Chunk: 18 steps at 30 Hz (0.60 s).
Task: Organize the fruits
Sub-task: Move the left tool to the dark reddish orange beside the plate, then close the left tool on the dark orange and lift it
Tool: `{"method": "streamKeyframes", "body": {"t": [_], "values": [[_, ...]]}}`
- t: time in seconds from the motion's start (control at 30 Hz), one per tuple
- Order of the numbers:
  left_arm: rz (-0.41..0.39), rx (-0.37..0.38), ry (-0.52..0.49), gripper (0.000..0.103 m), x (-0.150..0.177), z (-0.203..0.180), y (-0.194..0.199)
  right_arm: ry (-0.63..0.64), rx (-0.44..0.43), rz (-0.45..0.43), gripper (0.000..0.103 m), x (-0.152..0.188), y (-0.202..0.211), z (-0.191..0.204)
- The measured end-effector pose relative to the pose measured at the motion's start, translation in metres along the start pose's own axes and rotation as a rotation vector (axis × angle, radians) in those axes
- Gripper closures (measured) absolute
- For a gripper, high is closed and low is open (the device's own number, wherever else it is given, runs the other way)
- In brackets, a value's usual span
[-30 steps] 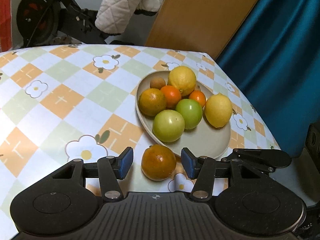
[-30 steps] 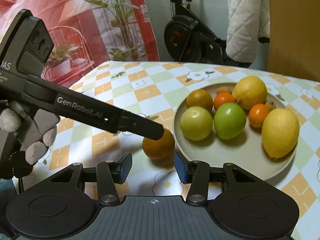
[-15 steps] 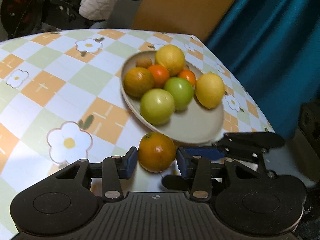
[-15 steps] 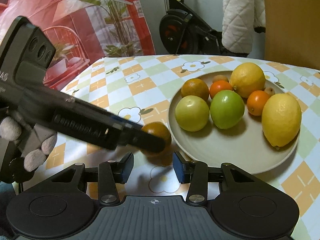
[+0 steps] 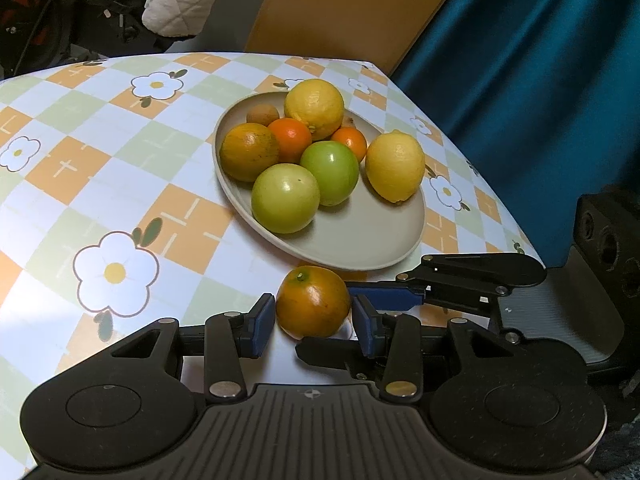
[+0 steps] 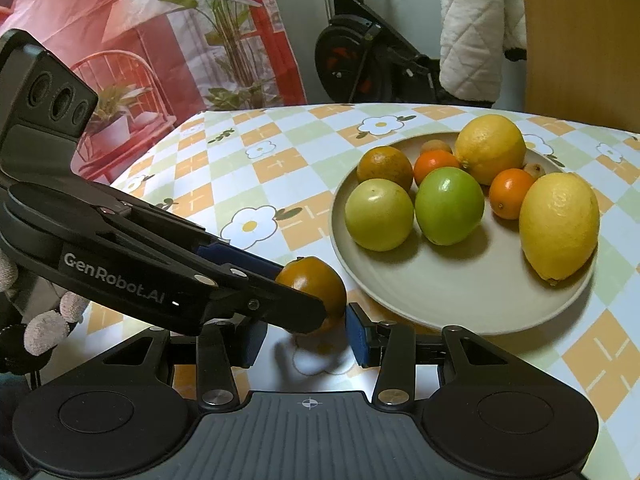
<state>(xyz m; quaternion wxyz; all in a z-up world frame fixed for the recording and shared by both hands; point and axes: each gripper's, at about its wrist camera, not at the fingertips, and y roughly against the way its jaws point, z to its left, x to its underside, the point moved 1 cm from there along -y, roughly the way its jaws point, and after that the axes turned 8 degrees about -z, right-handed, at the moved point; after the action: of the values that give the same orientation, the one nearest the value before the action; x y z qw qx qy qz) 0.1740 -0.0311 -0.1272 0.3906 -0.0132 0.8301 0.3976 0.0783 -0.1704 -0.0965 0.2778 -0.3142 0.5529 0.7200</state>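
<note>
At the near edge of the table, covered in a checked cloth with white flowers, a single dark orange sits just outside the rim of a beige plate. The left gripper has its blue pads pressed against both sides of this orange, clamped on it. The right gripper hovers close beside it, jaws narrowly apart; from its own view the left gripper's finger crosses in front, and its pads seem to close on nothing. A gloved hand shows at that view's left edge. Farther back, the plate holds two green fruits, two lemons, another dark orange, two small bright oranges and, at its far rim, a small brown fruit. The step in hand looks to be lifting the stray orange onto the plate. To do it well, the grip should stay across the fruit's widest part, rise clear of the rim, and set down in the bare near part of the plate, with the right gripper kept clear. Behind the table stand an exercise bike and a blue curtain.
</note>
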Motion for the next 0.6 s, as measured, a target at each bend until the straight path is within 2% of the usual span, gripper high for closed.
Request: {"method": "streamKeyframes", "body": {"t": [0.17,0.6], "values": [[-0.008,0.013,0.028,0.063,0.0,0.002,0.002,-0.004,0.002,-0.008,0.064,0.001,0.003,-0.002],[-0.034,0.001,0.019,0.065,-0.003,-0.005,0.013,-0.001,0.001,-0.038,0.065,0.001,0.011,-0.002]]}}
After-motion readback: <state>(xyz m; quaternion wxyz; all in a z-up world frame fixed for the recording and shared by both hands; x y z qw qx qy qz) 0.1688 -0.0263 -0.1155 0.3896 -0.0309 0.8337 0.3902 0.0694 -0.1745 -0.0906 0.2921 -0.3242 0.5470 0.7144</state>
